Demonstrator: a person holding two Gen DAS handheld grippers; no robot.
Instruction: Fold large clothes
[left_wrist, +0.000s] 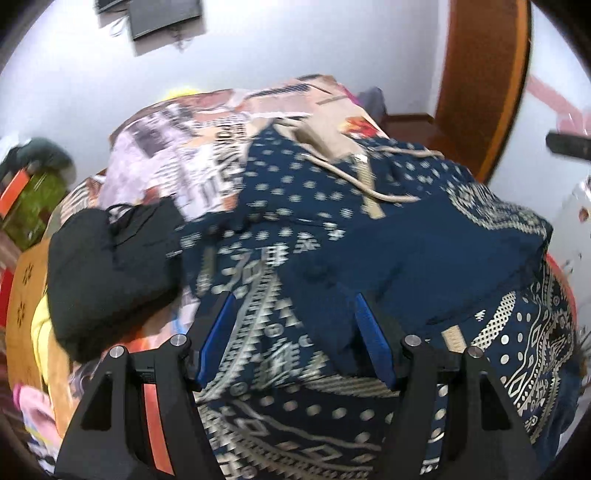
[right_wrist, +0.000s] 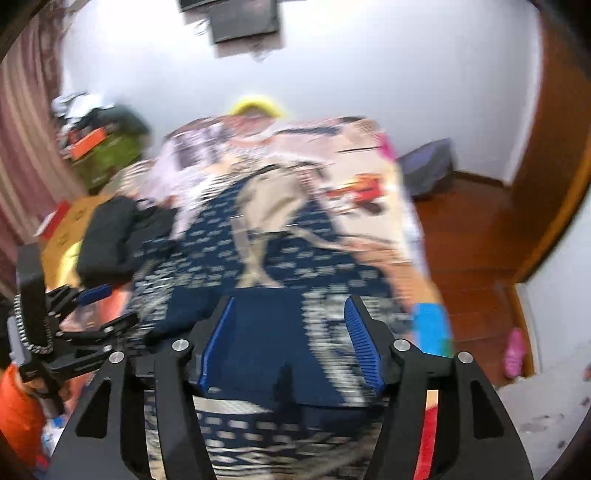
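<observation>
The left gripper (left_wrist: 291, 339) is tilted steeply down over the near edge of the bed (left_wrist: 155, 155), its blue pads (left_wrist: 218, 336) spread apart and clear of the cloth: released, nothing grasped. Under it, from the near edge towards the middle of the bed, lies the navy patterned garment (left_wrist: 388, 251), with cream dots and bands, a plain navy fold across its centre and beige drawstrings (left_wrist: 369, 184) trailing over its far part. To the left, by the bed's left edge, a black garment (left_wrist: 107, 273) lies bunched, touching the navy one, with something yellow (left_wrist: 38, 328) beneath it. The printed bedspread shows bare towards the far edge.

The right gripper (right_wrist: 291, 339) also points steeply down over the near edge, jaws parted, pads not pressing the navy cloth below them; the view is heavily blurred. In it, the left gripper shows at the left edge of the bed. Beyond the bed's right edge are a wooden floor (right_wrist: 472, 236), a dark bag (right_wrist: 428, 166) at the wall and a pink slipper (right_wrist: 515, 352). A dark panel (right_wrist: 243, 18) hangs on the white wall.
</observation>
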